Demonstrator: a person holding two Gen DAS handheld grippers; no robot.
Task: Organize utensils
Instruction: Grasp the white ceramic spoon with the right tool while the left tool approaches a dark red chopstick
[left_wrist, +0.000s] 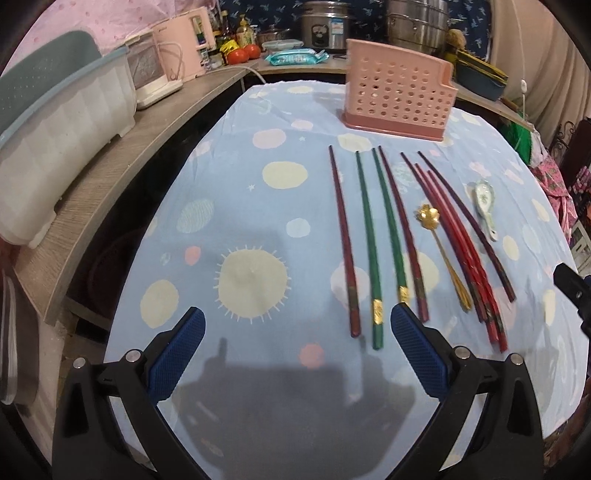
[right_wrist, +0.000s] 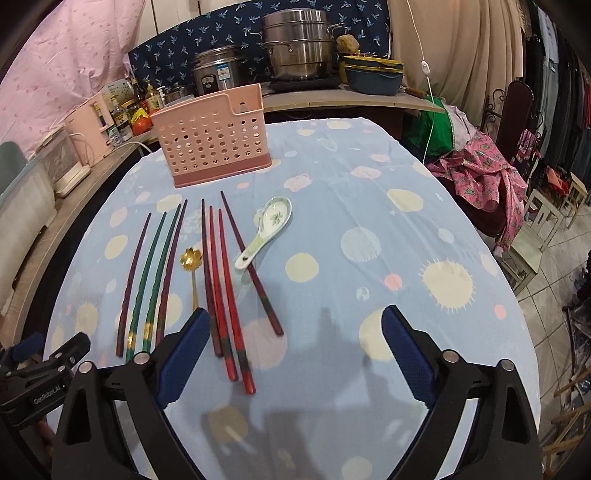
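Observation:
A pink perforated utensil holder (left_wrist: 397, 94) (right_wrist: 212, 138) stands at the far side of the table. In front of it lie several chopsticks: two green ones (left_wrist: 373, 251) (right_wrist: 153, 277), dark maroon ones (left_wrist: 341, 240) (right_wrist: 135, 277) and red ones (left_wrist: 458, 254) (right_wrist: 225, 291). A gold flower-shaped spoon (left_wrist: 443, 254) (right_wrist: 192, 266) lies among them. A white-green ceramic spoon (left_wrist: 484, 206) (right_wrist: 267, 227) lies to their right. My left gripper (left_wrist: 297, 319) is open and empty, just short of the chopstick ends. My right gripper (right_wrist: 295, 319) is open and empty, near the red chopstick ends.
The table has a light blue spotted cloth (left_wrist: 258, 206) (right_wrist: 369, 240). A wooden counter (left_wrist: 110, 162) on the left carries a white bin (left_wrist: 55, 140) and a pink appliance (left_wrist: 181, 44). Steel pots (right_wrist: 295, 44) stand behind. A chair with pink cloth (right_wrist: 487, 162) stands right.

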